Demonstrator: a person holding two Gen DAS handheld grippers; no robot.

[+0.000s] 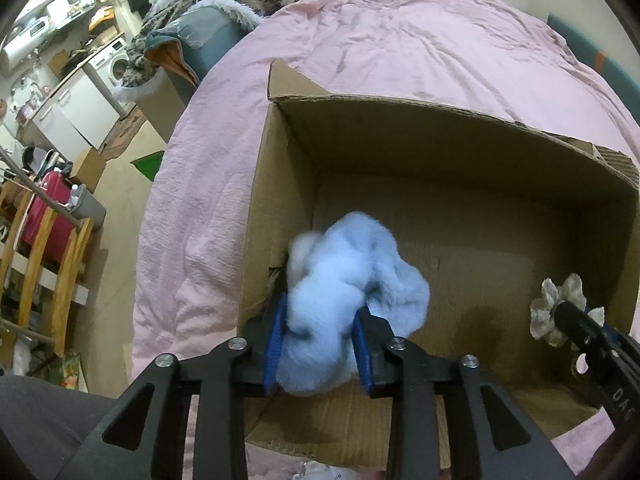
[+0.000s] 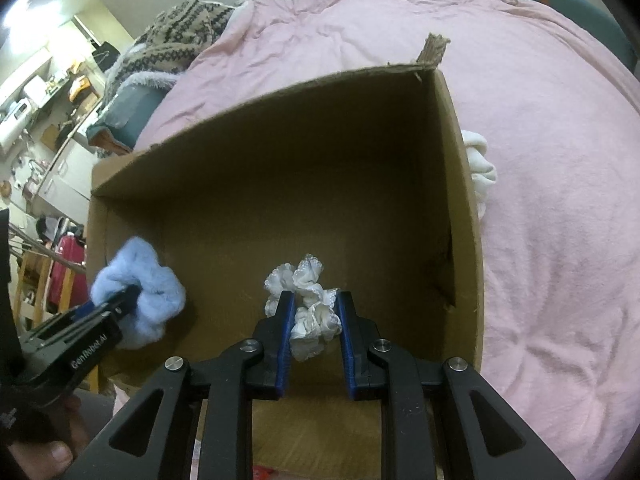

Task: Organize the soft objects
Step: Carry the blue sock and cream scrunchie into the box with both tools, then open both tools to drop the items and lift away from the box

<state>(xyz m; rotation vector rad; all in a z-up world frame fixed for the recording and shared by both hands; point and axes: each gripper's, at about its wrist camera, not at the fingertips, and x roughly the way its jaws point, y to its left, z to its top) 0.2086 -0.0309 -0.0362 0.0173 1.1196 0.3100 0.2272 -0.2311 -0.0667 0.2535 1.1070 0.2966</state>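
Right now, in the left wrist view, your left tongs (image 1: 320,344) pinch a light blue fluffy scrunchie (image 1: 352,292) between their blue pads, over the near left corner of an open cardboard box (image 1: 460,140). That scrunchie is a plush, bunched lump with no clear long axis; its bulk swells forward and to the right, past the fingertips. The box is plain brown corrugated card, with a torn rim along its far right edge and one flap standing up at the far left corner. It sits on a bed covered by a wrinkled pink duvet (image 1: 400,40). At the box's near right wall your right tongs (image 1: 576,320) come in from the side, with a pale frilly scrunchie (image 1: 548,304) at their tip.

From the right wrist view, your right tongs (image 2: 314,328) are closed on the white frilly scrunchie (image 2: 308,312), a crumpled ring of thin fabric with lacy edges that runs roughly forward along the fingers, inside the box (image 2: 460,200) near its front wall. Your left tongs (image 2: 120,300) grip the blue scrunchie (image 2: 140,292) at the box's left wall. A white soft bundle (image 2: 480,164) lies on the duvet (image 2: 560,200), touching the box's right wall outside.
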